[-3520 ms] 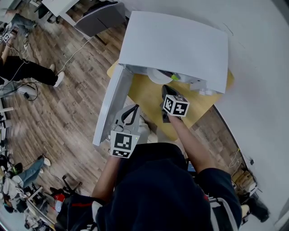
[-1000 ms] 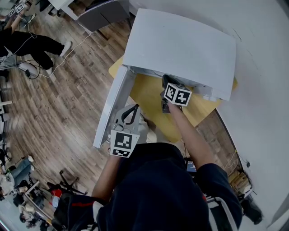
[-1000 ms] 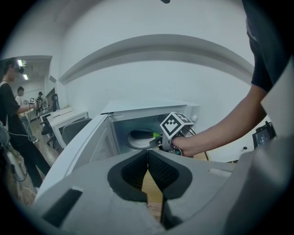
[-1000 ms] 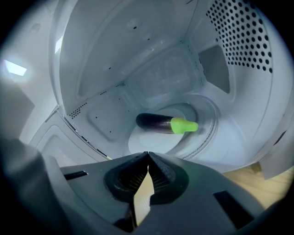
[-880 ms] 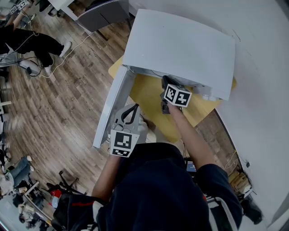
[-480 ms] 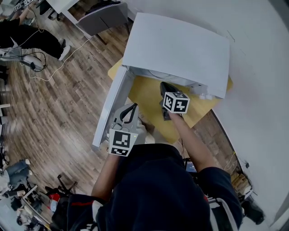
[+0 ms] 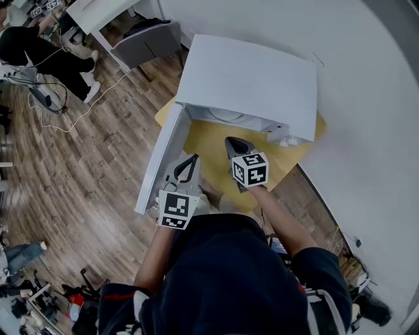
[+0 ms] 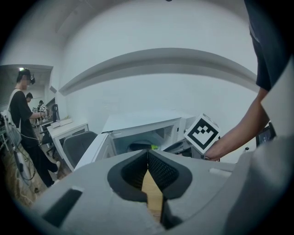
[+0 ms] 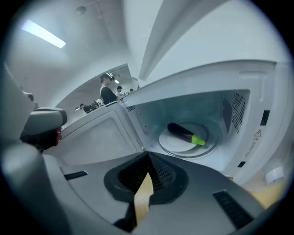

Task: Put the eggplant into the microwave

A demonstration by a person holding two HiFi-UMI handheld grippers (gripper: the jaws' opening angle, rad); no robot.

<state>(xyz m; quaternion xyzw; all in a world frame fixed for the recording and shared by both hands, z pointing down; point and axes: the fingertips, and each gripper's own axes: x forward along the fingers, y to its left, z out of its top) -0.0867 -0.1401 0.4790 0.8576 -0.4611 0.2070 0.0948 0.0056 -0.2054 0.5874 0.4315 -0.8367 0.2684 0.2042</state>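
Observation:
The purple eggplant (image 9: 183, 132) with its green stem lies on the glass turntable (image 9: 172, 142) inside the white microwave (image 7: 249, 78). The microwave's door (image 7: 162, 160) stands wide open to the left. My right gripper (image 7: 231, 142) hovers over the yellow table (image 7: 209, 137) just outside the opening, shut and empty, and in its own view the jaws (image 9: 148, 159) meet below the cavity. My left gripper (image 7: 192, 160) is shut with nothing in it, close to the door's inner side. From the left gripper view the eggplant (image 8: 141, 147) shows dimly inside the microwave (image 8: 138, 124).
A grey chair (image 7: 147, 36) and a white desk (image 7: 98, 10) stand on the wood floor beyond the microwave. A person (image 7: 29, 55) is at the far upper left among cables. A white wall (image 7: 366, 98) runs along the right.
My right gripper has drawn back out of the microwave's opening toward me and rolled. The eggplant stays on the turntable. The left gripper has hardly moved.

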